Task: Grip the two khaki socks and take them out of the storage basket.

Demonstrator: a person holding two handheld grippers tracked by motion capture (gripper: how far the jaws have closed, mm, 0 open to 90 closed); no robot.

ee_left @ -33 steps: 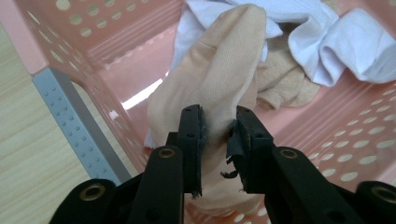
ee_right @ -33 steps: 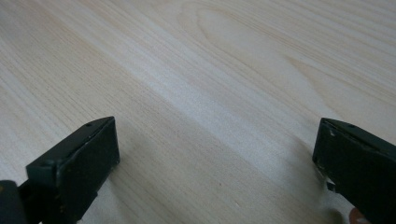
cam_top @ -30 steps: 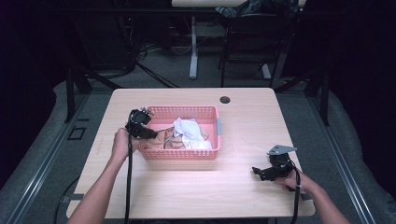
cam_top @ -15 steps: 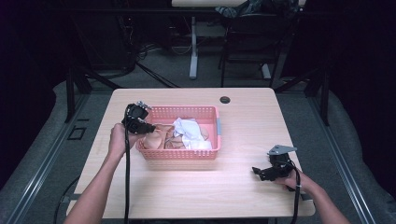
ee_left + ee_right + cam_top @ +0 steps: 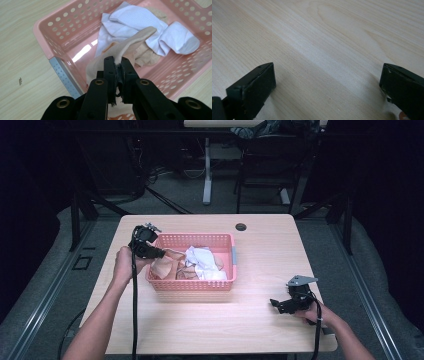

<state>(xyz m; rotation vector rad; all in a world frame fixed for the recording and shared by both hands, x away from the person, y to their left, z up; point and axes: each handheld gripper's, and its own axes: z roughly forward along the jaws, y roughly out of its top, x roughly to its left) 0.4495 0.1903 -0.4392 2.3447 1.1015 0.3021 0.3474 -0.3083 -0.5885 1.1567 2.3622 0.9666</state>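
Over pink basket (image 5: 62, 75), left tool (image 5: 119, 64) pinching beige sock (image 5: 130, 43), heel possibly hidden

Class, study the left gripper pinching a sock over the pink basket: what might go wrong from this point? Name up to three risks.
1. The left gripper is shut on just an edge of the beige sock, so the sock may slip out when lifted.
2. The beige sock lies against the white socks; pulling may drag them along.
3. The pink basket is light-looking; a snag might tug it across the table.
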